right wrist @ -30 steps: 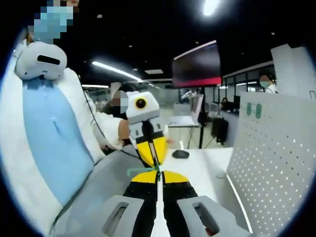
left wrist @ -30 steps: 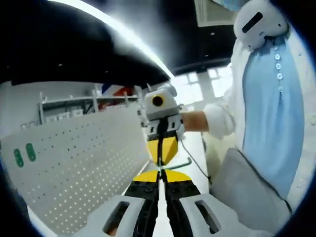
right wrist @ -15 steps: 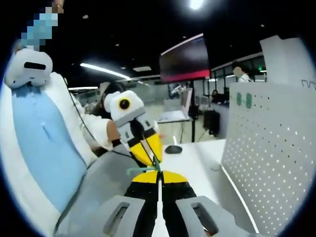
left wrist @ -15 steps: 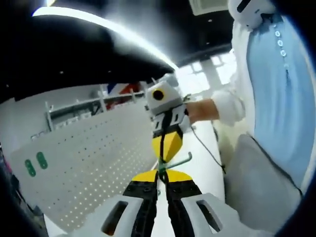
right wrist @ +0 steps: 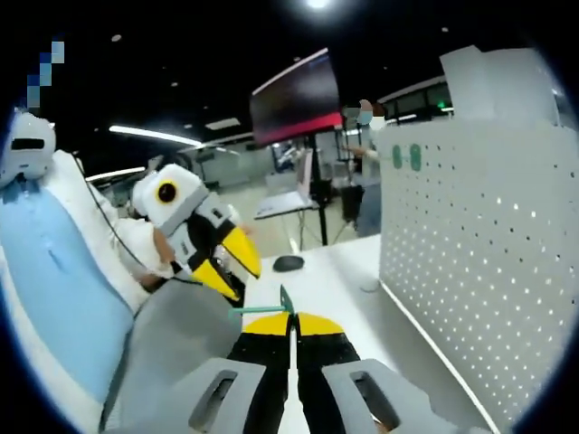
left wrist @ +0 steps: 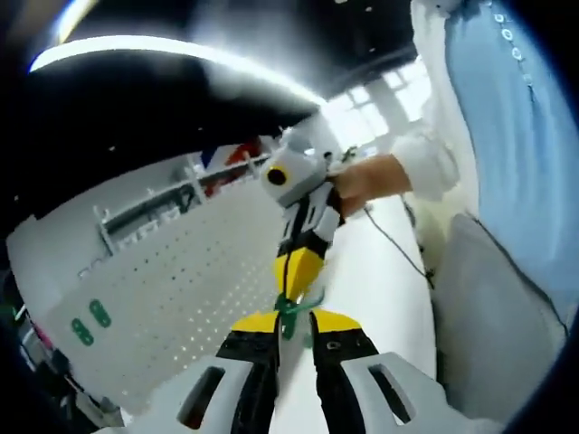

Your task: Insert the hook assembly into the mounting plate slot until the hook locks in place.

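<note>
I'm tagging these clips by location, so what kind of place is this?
Probably an open-plan office or lab used as a test workspace. A white pegboard stands on a white desk, a computer mouse lies on that desk, and a large dark monitor hangs under ceiling strip lights.

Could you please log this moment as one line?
right tongs: shut on green hook | left tongs: open, apart | pegboard: not reached
</note>
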`<state>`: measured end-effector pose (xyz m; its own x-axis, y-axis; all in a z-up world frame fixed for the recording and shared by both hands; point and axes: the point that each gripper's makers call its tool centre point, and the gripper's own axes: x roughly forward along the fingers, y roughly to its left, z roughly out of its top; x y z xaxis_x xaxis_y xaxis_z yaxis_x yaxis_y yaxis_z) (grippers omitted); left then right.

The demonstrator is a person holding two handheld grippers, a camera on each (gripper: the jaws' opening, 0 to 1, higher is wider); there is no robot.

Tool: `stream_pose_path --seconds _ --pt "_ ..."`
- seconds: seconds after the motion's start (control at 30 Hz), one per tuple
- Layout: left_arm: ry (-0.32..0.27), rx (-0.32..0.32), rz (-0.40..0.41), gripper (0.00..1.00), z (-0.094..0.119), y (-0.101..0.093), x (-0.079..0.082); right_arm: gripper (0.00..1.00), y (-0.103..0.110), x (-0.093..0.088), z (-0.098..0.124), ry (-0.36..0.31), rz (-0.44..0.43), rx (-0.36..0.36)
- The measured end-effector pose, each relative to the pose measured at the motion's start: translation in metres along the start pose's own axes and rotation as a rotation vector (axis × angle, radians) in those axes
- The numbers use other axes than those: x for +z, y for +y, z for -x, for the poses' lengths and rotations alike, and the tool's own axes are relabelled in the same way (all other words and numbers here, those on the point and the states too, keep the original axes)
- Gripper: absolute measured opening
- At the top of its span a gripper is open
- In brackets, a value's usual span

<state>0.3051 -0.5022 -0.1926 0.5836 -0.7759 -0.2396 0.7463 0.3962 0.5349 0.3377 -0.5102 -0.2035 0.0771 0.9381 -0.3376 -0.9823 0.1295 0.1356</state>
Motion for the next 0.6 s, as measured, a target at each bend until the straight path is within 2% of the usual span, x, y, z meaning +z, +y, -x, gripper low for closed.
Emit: stream_pose_path --seconds 0.07,0.1,0.33,0.6 --pt "0.040 0.019 -0.033 0.15 -0.005 0.001 -0.007 0.00 -0.009 -0.004 -0.001 0.023 -0.009 -0.031" --pt "0.032 0.022 -0.031 0.15 -0.007 0.001 -0.006 0.00 -0.013 -0.006 -0.001 0.034 -0.023 -0.048" --pt "0.126 0.055 -0.108 0.15 -0.017 0.003 -0.023 0.00 -0.037 -0.025 -0.007 0.090 -0.222 -0.167" --pt "0.232 0.056 -0.207 0.14 -0.033 0.001 -0.045 0.00 -0.039 -0.037 -0.020 0.140 -0.297 -0.203"
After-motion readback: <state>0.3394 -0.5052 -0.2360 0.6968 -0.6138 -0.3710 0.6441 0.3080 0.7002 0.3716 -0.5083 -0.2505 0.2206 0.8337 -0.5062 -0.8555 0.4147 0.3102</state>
